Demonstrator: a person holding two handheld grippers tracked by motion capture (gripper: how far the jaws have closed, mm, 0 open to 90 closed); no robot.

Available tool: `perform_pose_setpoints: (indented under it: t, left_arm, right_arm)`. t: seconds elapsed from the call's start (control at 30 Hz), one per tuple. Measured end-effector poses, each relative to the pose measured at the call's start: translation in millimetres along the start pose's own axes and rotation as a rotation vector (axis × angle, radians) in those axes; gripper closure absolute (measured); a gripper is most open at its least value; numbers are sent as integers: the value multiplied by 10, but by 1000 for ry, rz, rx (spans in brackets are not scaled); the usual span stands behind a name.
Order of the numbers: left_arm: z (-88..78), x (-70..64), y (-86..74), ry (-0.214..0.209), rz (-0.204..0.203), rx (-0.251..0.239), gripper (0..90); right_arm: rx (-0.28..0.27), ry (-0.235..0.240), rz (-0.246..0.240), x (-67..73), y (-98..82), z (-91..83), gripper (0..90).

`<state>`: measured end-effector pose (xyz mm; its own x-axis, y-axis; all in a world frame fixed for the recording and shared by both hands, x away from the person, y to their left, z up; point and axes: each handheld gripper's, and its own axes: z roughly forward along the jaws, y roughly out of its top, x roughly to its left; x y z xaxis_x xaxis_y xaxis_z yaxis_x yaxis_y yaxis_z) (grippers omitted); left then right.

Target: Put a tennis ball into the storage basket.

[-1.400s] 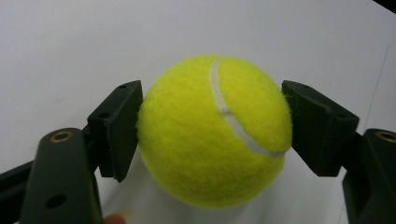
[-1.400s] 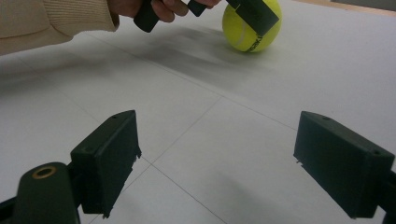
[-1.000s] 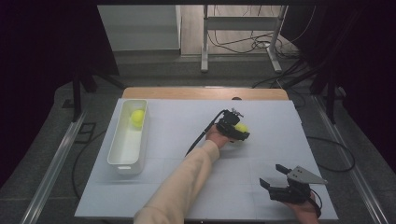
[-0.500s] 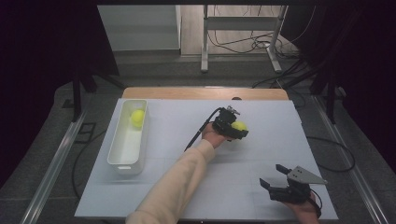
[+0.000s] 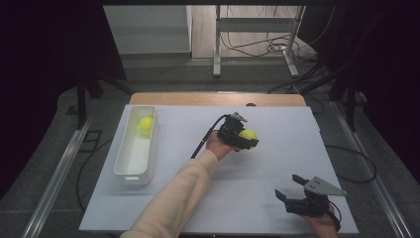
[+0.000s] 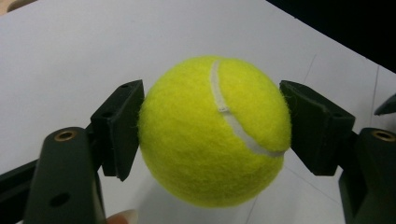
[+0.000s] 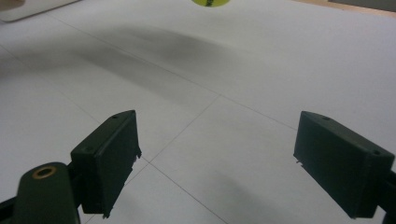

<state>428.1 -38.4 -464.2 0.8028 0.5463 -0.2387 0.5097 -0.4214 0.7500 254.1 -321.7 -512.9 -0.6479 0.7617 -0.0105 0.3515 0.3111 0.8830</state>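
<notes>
— Nearest the person?
— Right gripper (image 5: 293,197), low at the near right corner of the table (image 5: 277,163). Jaws spread wide, nothing between them, just bare white surface in the right gripper view. Idle, by the look of it.
— Further in?
— Left gripper (image 5: 246,139), around mid-table, clenched on a tennis ball (image 5: 248,134). Both pads pressing into the felt, one on either side, in the left gripper view (image 6: 212,130). Lifted clear of the surface, with a shadow underneath.
— And beyond that?
— White bin (image 5: 125,166) along the left edge, well apart from the held ball. Second ball (image 5: 145,125) already lying inside, at the far end.
— So how far along?
— Probably past halfway: one ball binned, the other picked up and in the air. Left to do, as a guess: carry across to the left, get over the bin, let go inside. No further loose balls to be seen on the table.
</notes>
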Motion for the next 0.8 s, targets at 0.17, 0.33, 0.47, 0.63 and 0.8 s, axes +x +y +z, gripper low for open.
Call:
perform_pose_setpoints:
  t: [0.17, 0.33, 0.47, 0.63, 0.8]
  left_arm:
    - [-102, -27, -28, 11, 12, -12, 269]
    - [-206, -58, -38, 18, 19, -29, 269]
    - [-301, -76, -40, 29, 34, -36, 269]
    - [-414, -83, -53, 44, 33, -54, 269]
    - [-556, -82, -66, 59, 40, -69, 269]
  right_arm:
    - [3, 1, -1, 5, 1, 3, 143]
    - [1, -4, 1, 2, 0, 0, 143]
    - [2, -4, 0, 5, 1, -2, 143]
    - [2, -6, 2, 0, -1, -4, 143]
    - [3, -7, 0, 3, -1, -4, 143]
